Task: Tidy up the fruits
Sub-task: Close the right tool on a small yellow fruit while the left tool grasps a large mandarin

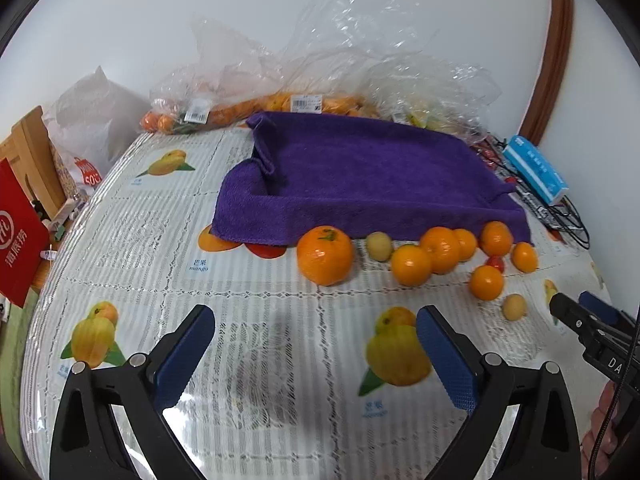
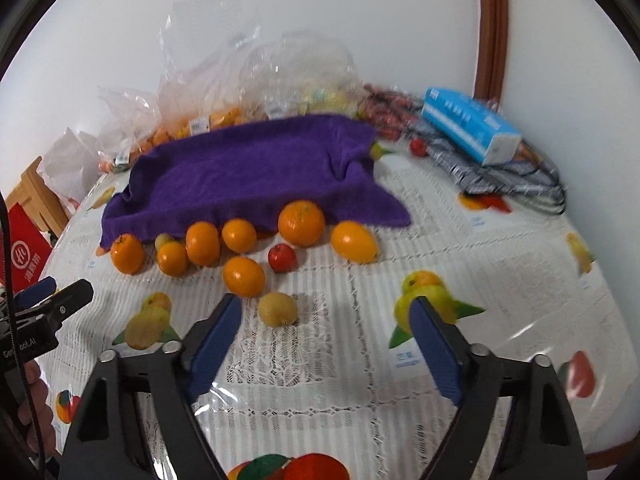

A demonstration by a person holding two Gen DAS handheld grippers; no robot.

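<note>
- Oranges (image 2: pixel 203 243) lie in a loose row just in front of the purple towel (image 2: pixel 248 168).
- Left gripper (image 1: pixel 316 332) gapes wide, empty, well short of the towel.
- Right gripper (image 2: pixel 324 320) is spread, holding nothing; a small yellow fruit (image 2: pixel 277 309) lies just ahead of it.

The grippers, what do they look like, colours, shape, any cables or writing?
Both the left gripper and the right gripper have black angular frames with silver pivot bolts and two fingers faced with blue textured pads. Seen from the side, each body carries white lettering, partly cut off, and a thin black cable.
</note>
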